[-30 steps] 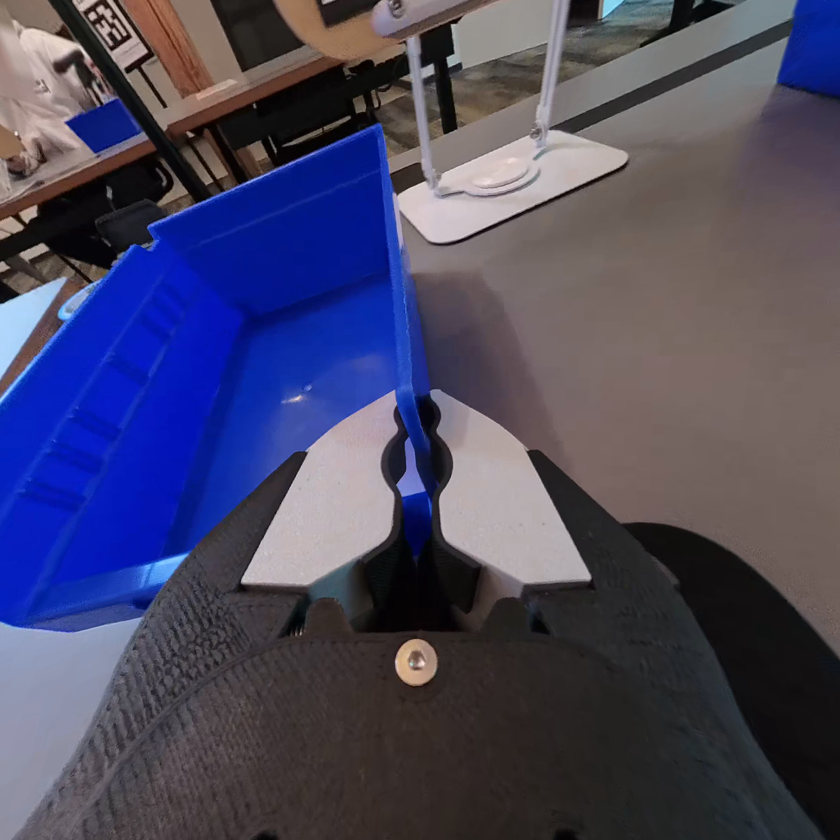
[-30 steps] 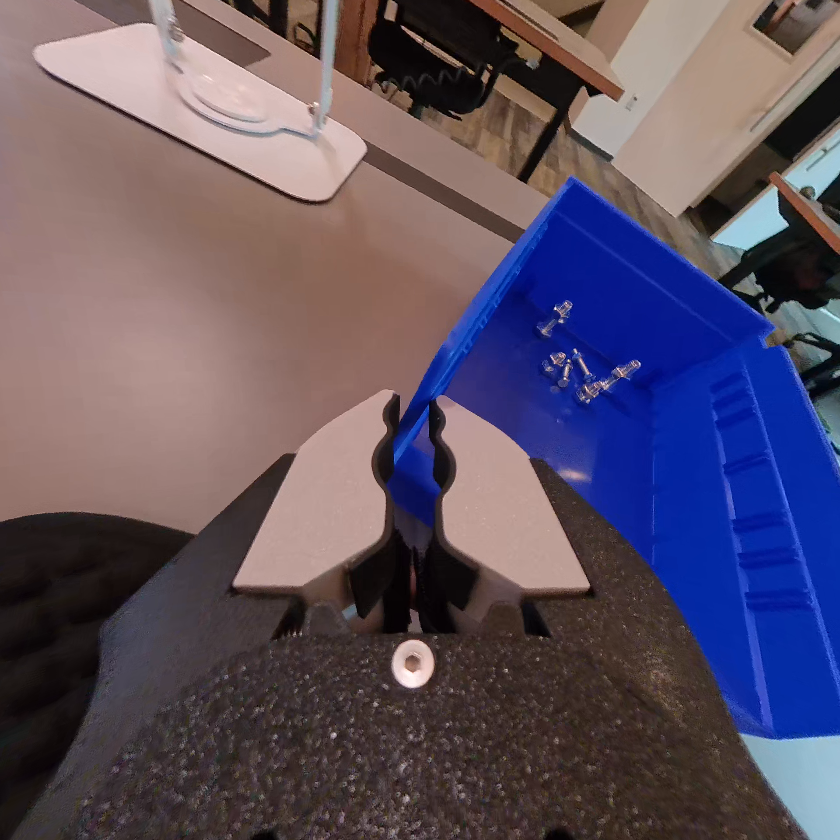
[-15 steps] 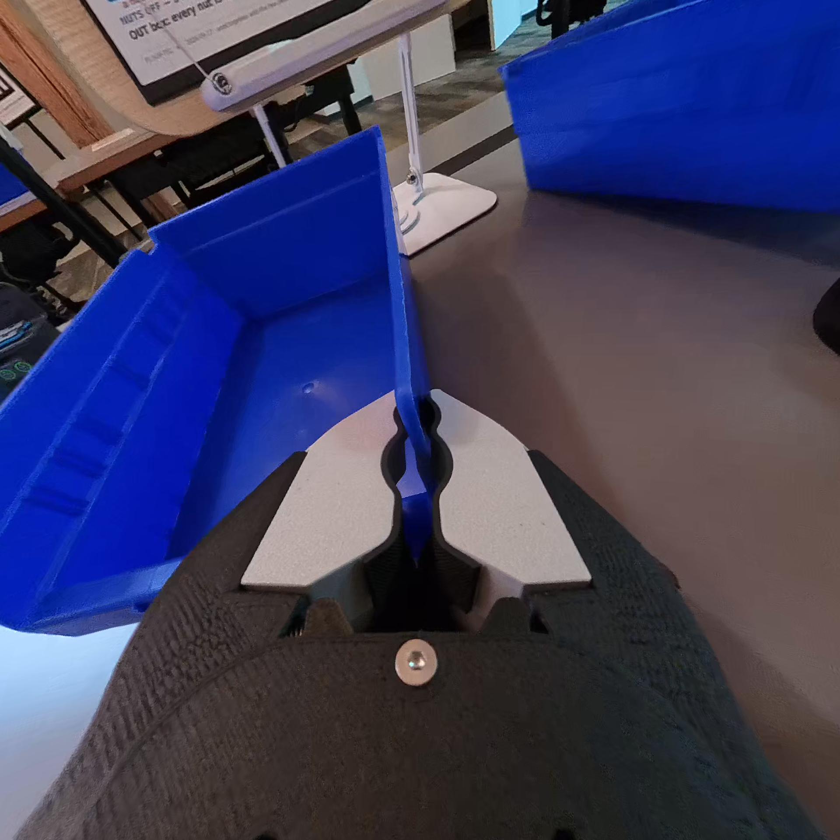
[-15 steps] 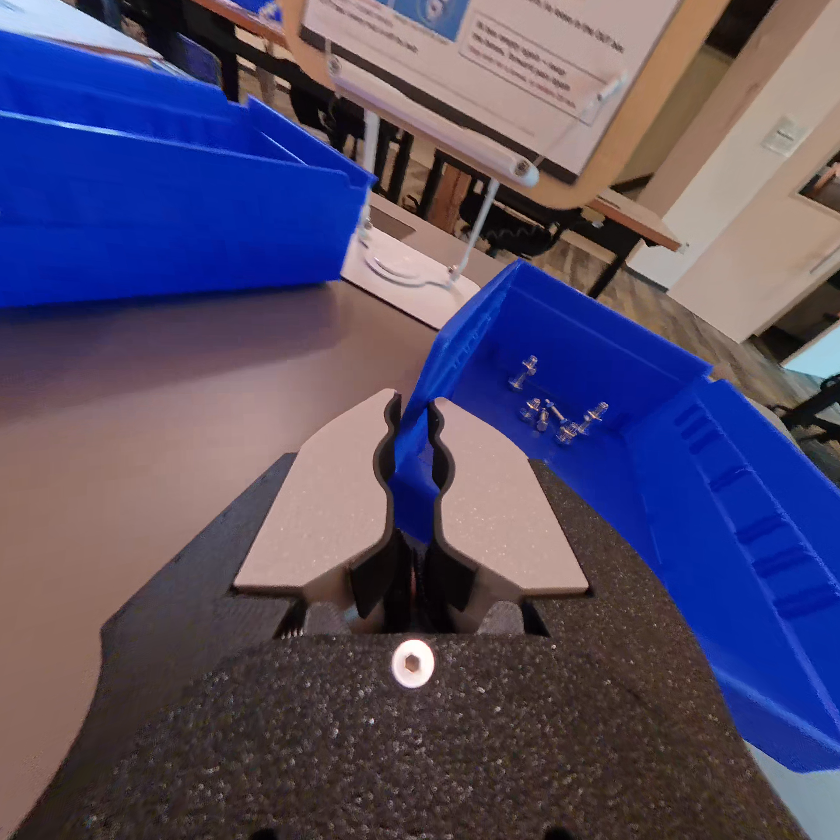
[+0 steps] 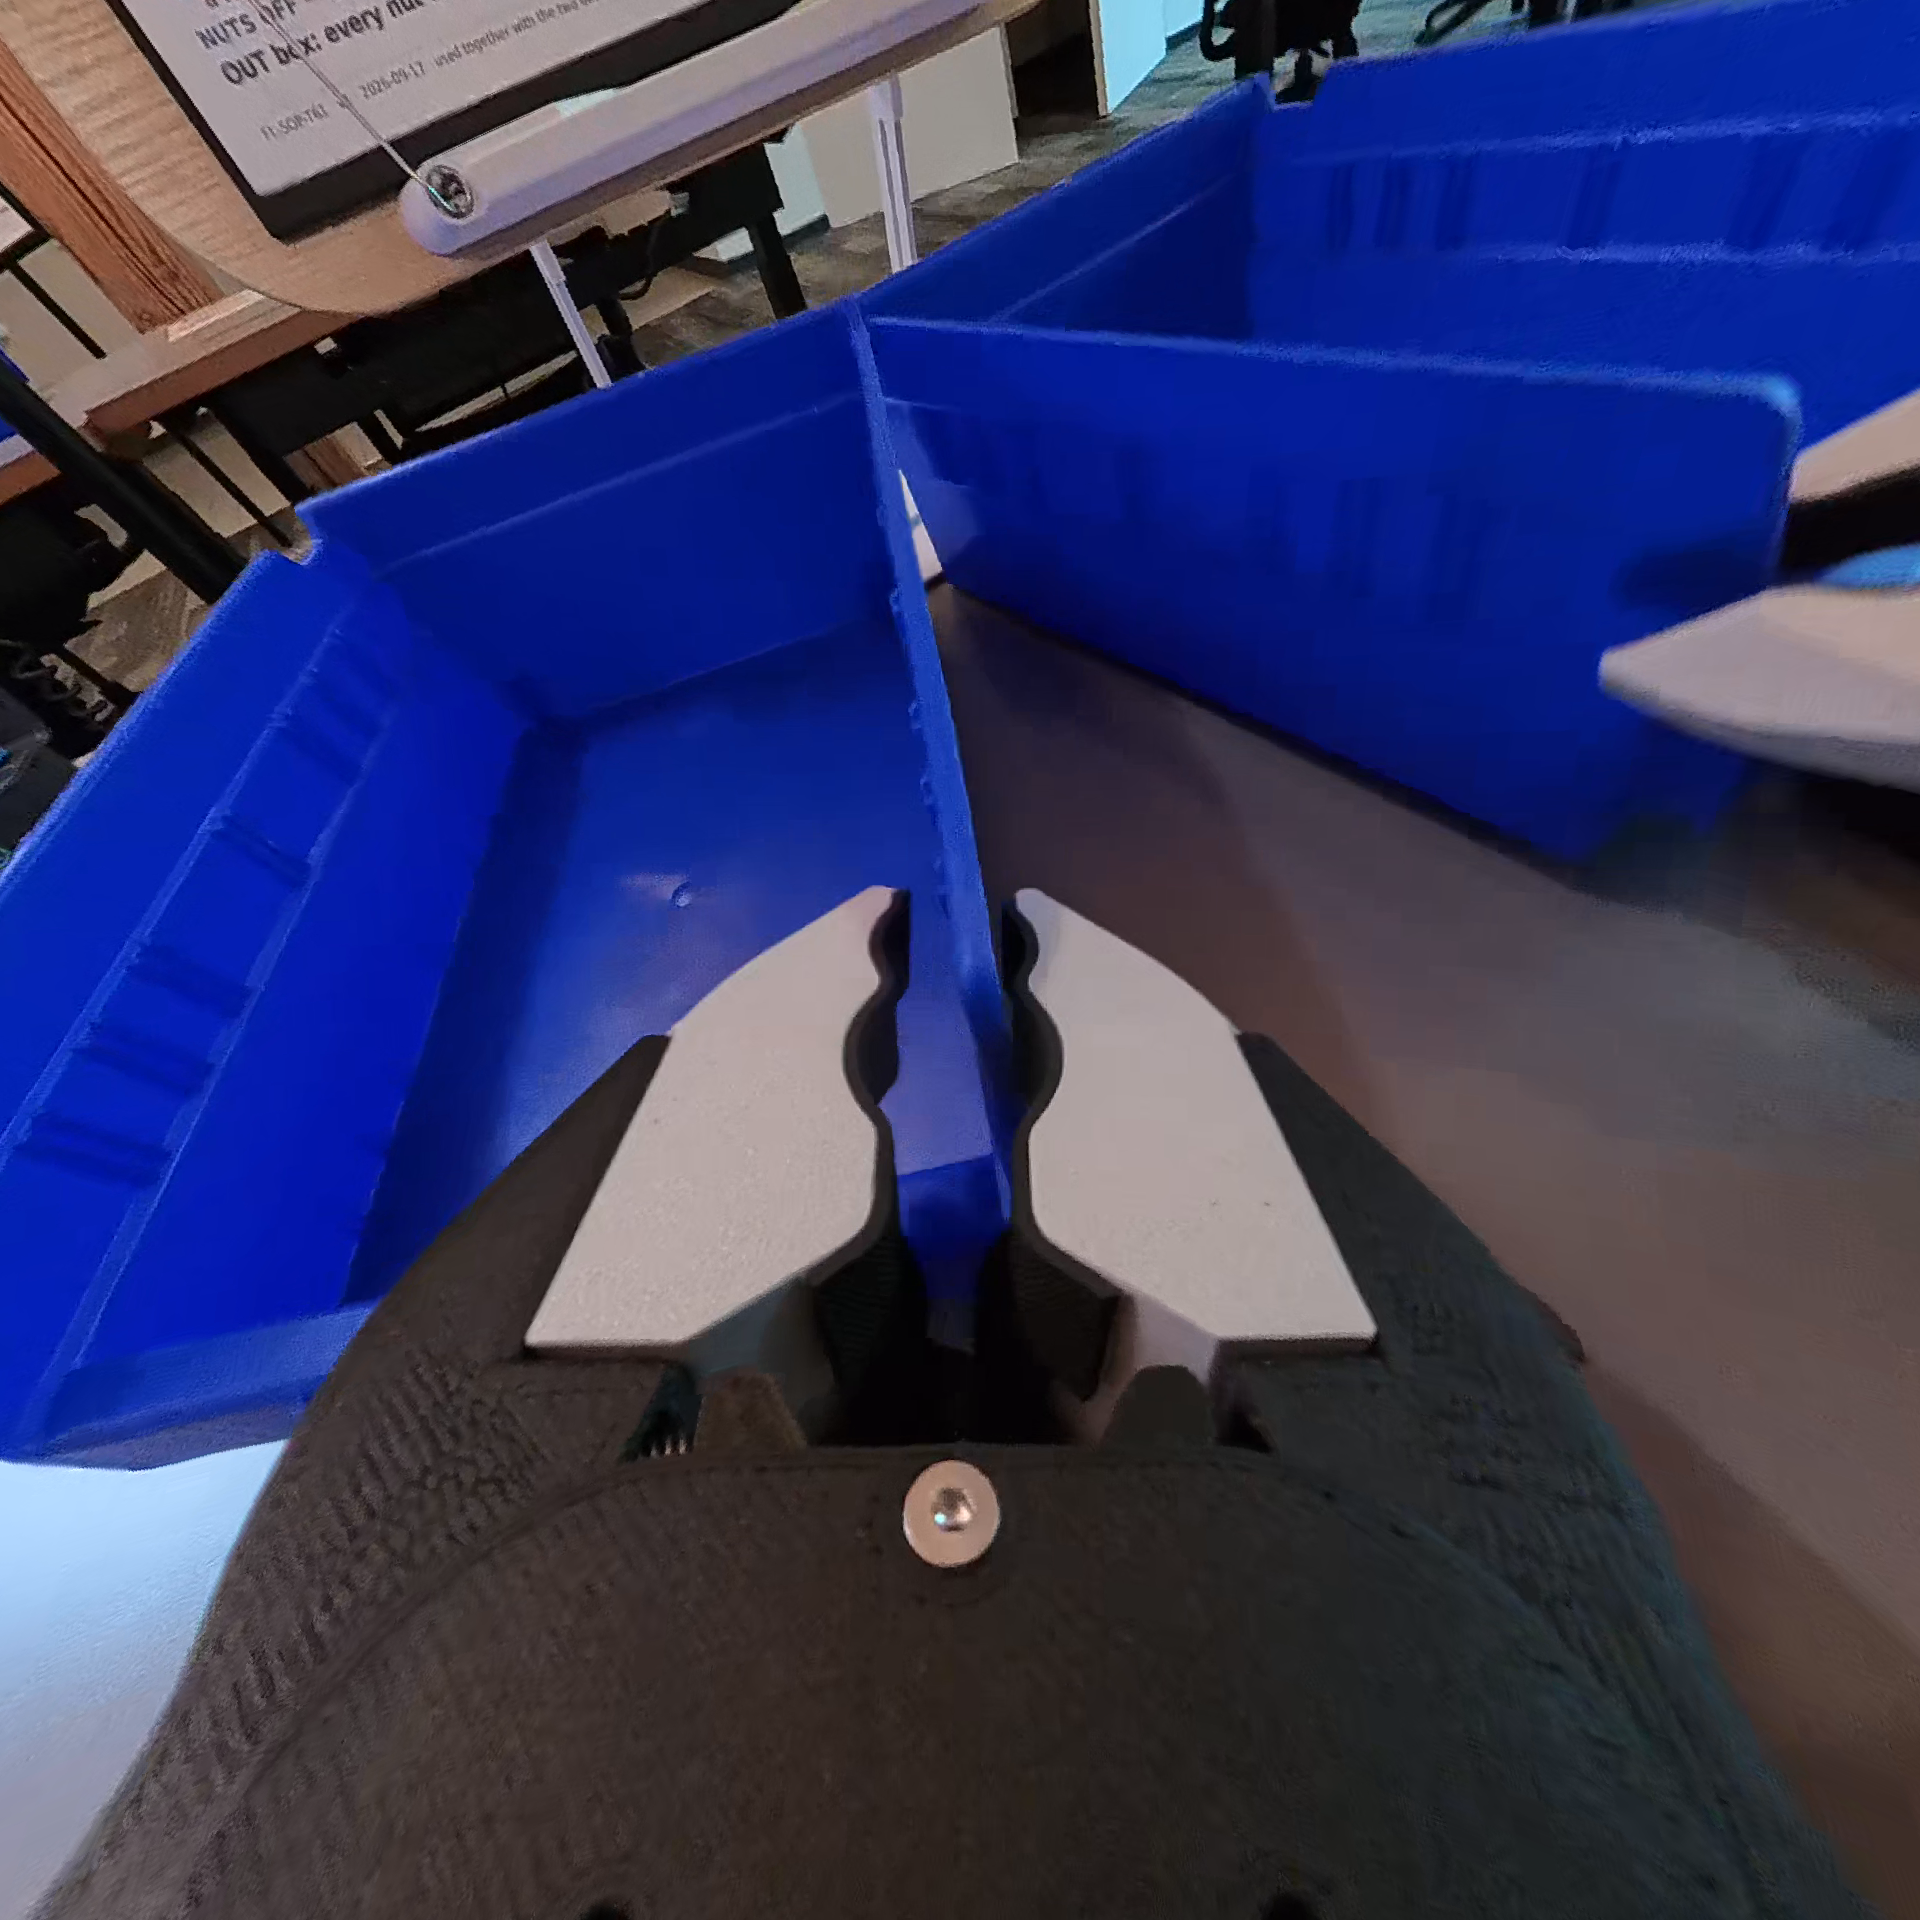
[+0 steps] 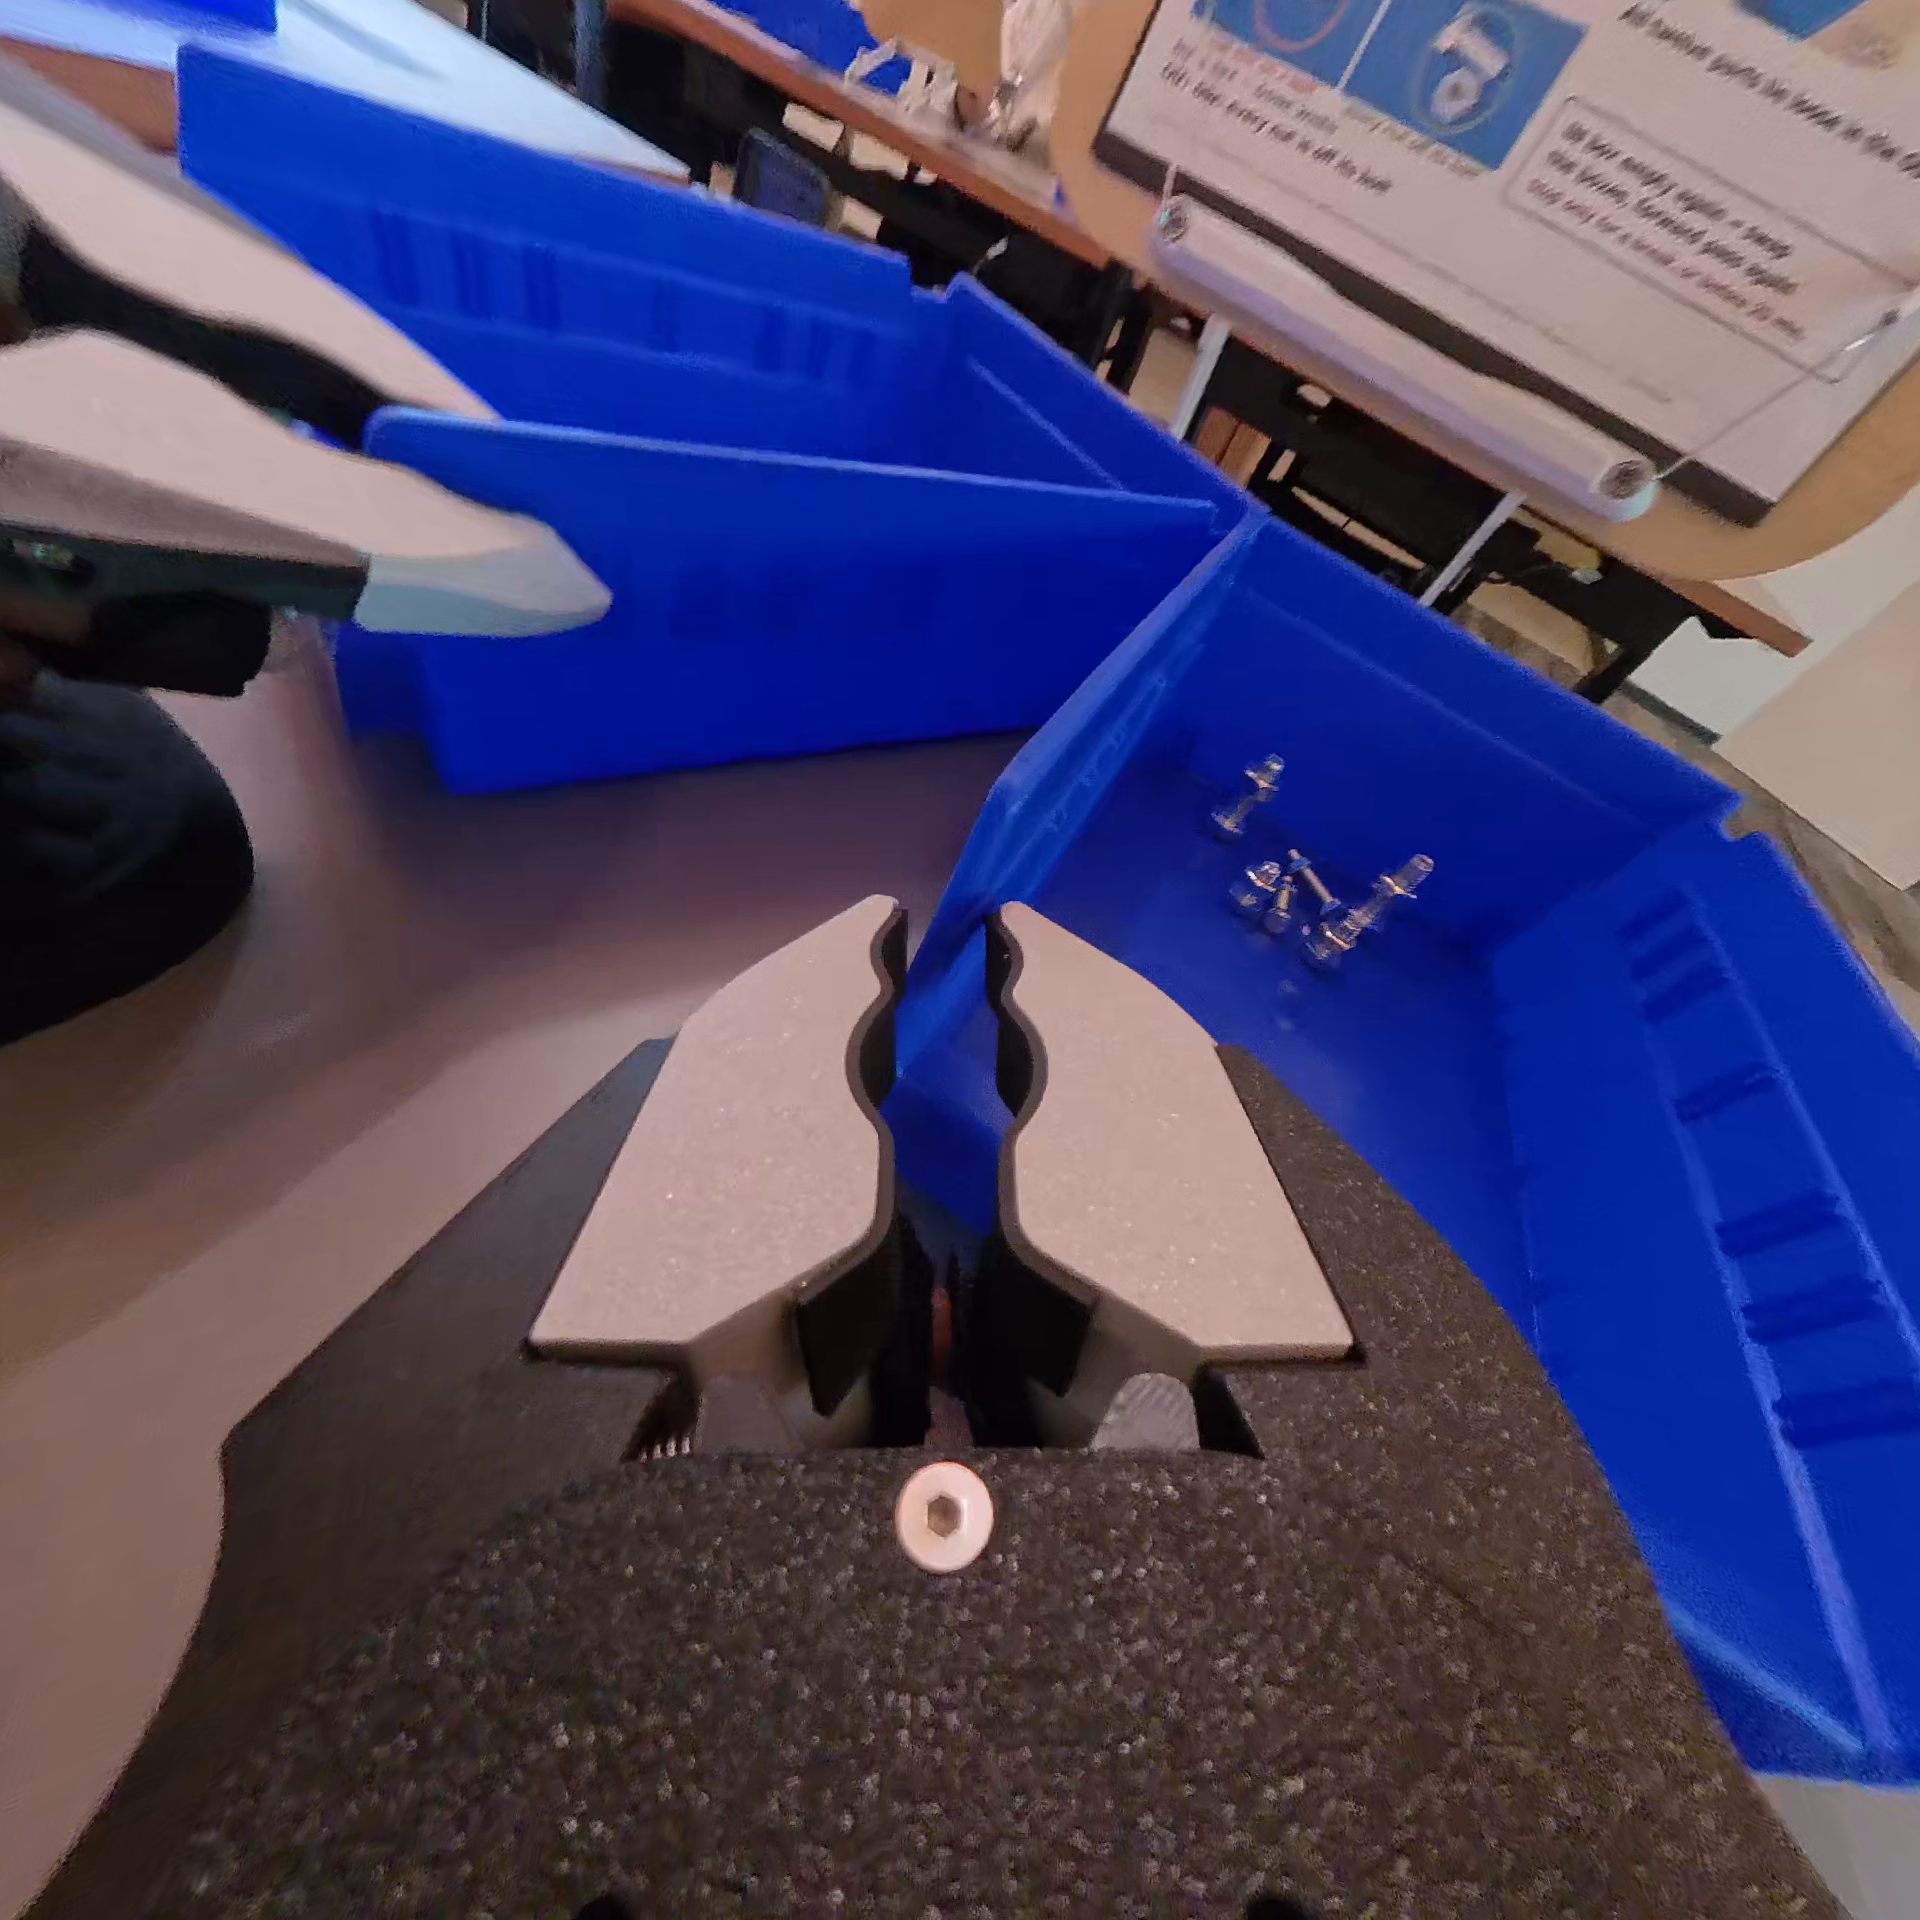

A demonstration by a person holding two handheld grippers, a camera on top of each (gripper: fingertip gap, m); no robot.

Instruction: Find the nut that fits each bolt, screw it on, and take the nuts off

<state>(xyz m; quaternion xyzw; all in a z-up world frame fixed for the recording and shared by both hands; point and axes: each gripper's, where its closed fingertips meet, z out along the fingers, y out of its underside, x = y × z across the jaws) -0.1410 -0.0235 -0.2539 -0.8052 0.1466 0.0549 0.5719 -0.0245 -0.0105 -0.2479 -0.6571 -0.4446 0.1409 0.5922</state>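
My left gripper (image 5: pixel 956 904) is shut on the right wall of an empty blue bin (image 5: pixel 644 790). My right gripper (image 6: pixel 940 920) is shut on the left wall of a second blue bin (image 6: pixel 1558 1039). Several small silver bolts (image 6: pixel 1299 894) lie in this bin's far corner. No loose nut is clearly visible. The right gripper (image 5: pixel 1766 644) also shows at the right edge of the left wrist view, on its bin (image 5: pixel 1351 540). The left gripper (image 6: pixel 468 592) shows at the left of the right wrist view, on the empty bin (image 6: pixel 779 582). The two bins' far corners stand close together.
Both bins rest on a grey table (image 5: pixel 1403 1091), with bare tabletop between the grippers. A white instruction board on a thin white stand (image 6: pixel 1455 208) stands behind the bins; it also shows in the left wrist view (image 5: pixel 520 156). Desks and chairs stand farther back. Spacing between my two grippers at the tips: around 12 cm.
Both grippers have swung inward with their bins, so the bins now stand close together. Each gripper has come into the other's view. The board's white base plate is hidden now.
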